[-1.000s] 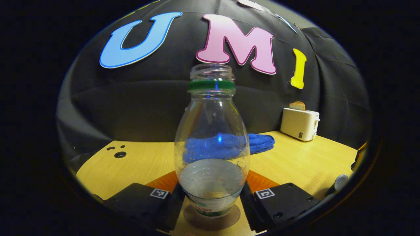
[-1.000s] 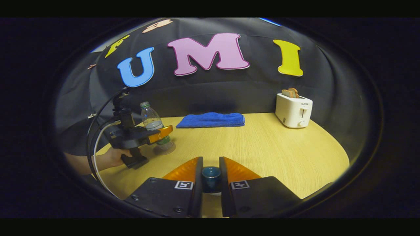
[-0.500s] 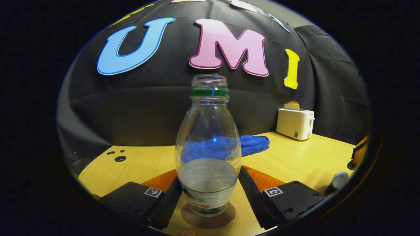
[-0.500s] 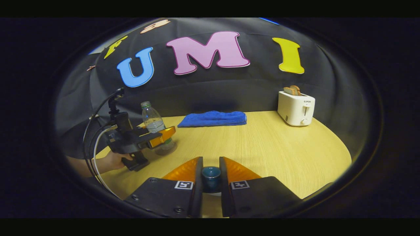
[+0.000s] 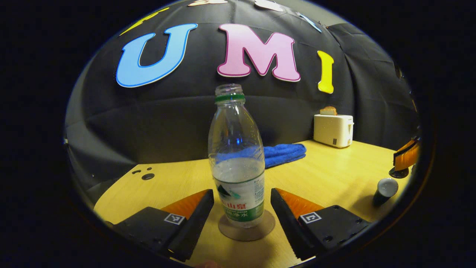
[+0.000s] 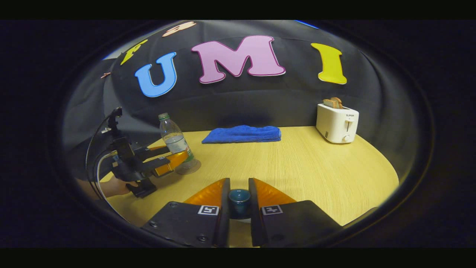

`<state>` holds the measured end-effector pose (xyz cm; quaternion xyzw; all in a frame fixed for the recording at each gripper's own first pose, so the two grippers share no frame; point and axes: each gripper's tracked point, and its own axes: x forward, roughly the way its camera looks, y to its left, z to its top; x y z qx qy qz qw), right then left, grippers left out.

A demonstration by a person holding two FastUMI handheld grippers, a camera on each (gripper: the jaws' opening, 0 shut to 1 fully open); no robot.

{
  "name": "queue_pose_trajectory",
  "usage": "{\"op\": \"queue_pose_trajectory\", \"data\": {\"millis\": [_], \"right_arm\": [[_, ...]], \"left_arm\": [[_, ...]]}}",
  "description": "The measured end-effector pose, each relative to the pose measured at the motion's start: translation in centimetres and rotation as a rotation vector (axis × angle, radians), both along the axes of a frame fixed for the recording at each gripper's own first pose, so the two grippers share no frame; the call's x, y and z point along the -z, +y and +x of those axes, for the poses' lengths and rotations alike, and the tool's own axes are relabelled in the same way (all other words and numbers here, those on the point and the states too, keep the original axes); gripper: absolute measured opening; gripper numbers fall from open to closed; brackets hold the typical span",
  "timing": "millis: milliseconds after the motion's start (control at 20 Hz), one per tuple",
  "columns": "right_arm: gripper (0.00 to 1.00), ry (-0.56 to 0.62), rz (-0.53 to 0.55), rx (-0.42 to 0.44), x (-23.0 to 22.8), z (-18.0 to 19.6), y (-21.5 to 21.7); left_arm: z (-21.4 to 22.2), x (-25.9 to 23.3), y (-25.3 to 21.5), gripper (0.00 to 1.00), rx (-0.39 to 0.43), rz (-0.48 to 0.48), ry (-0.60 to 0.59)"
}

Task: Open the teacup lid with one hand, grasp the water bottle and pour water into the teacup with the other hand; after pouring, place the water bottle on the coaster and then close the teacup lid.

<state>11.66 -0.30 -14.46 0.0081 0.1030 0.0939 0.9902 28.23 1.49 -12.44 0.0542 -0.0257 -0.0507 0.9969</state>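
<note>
Water bottle (image 5: 237, 160) upright on coaster (image 5: 246, 227) nr counter's (image 6: 316, 171) left edge, left tool (image 5: 241, 203) released w/ gaps both sides. Right tool (image 6: 238, 199) clenched on teacup lid (image 6: 239, 196).

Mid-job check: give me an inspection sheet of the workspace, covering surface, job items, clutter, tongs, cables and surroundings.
Surface: wooden table, no spills seen; small holes near the far left edge.
Job's things: bottle upright on the coaster, uncapped, part full. Teacup uncovered; contents cannot be told. Lid off the cup, held by the right tongs.
Clutter: folded blue towel and a toaster with bread, both at the back.
Tongs: left tongs open, fingers either side of the bottle, not touching. Right tongs shut on the lid.
Cables: loops behind the left tongs, off the table.
Surroundings: black cloth wall; a hand on the left tongs.
</note>
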Motion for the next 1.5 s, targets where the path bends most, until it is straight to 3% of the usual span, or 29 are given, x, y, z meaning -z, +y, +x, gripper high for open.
{"op": "queue_pose_trajectory", "data": {"millis": [50, 150, 350, 450, 550, 600, 700, 950, 1000, 1050, 1150, 1200, 1250, 1400, 1500], "right_arm": [[0.31, -0.005, 0.000, -0.002, 0.0, 0.0, 0.1], [0.22, -0.015, -0.005, 0.000, 0.1, 0.0, 0.0], [0.31, -0.030, -0.002, 0.019, 1.0, 0.6, -0.4], [0.27, -0.038, 0.002, 0.029, 1.5, 1.0, -0.7], [0.31, -0.057, 0.000, 0.039, 1.8, 1.1, -0.8], [0.22, -0.065, -0.004, 0.046, 1.9, 1.2, -1.0], [0.27, -0.068, -0.020, 0.053, 2.6, 1.3, -1.2], [0.27, -0.092, -0.067, 0.055, 3.9, 1.1, -1.7], [0.31, -0.097, -0.073, 0.050, 4.0, 1.1, -1.5], [0.22, -0.107, -0.086, 0.049, 4.0, 1.0, -1.4], [0.28, -0.133, -0.117, 0.051, 3.9, 0.9, -1.4], [0.23, -0.137, -0.121, 0.051, 3.9, 0.9, -1.4], [0.30, -0.136, -0.116, 0.050, 4.0, 0.9, -1.4], [0.37, -0.142, -0.082, 0.048, 3.1, 0.7, -1.4], [0.69, -0.147, -0.075, 0.047, 1.8, 0.6, -1.4]], "left_arm": [[-0.7, 0.2, 0.2, 0.96, -0.008, -0.013, 0.008], [-2.3, 1.3, 1.0, 0.96, -0.029, -0.027, 0.030], [-7.2, 3.7, 3.0, 0.96, -0.066, -0.006, 0.081], [-10.0, 4.5, 3.5, 0.96, -0.066, 0.014, 0.108], [-12.4, 4.7, 4.8, 0.96, -0.104, 0.021, 0.119], [-13.4, 4.5, 5.1, 0.96, -0.116, 0.007, 0.121], [-15.0, 4.3, 5.7, 0.96, -0.148, -0.023, 0.127], [-16.1, 2.3, 6.2, 0.96, -0.176, -0.117, 0.093], [-16.2, 2.0, 6.1, 0.96, -0.175, -0.131, 0.086], [-16.2, 1.7, 6.0, 0.96, -0.173, -0.140, 0.079], [-16.3, 1.5, 5.6, 0.96, -0.167, -0.141, 0.075], [-16.5, 1.5, 5.4, 0.96, -0.163, -0.136, 0.074], [-16.6, 1.6, 5.2, 0.96, -0.159, -0.132, 0.075], [-17.2, 1.4, 4.6, 0.96, -0.154, -0.132, 0.082], [-17.9, 0.7, 4.5, 0.96, -0.164, -0.139, 0.084]]}}
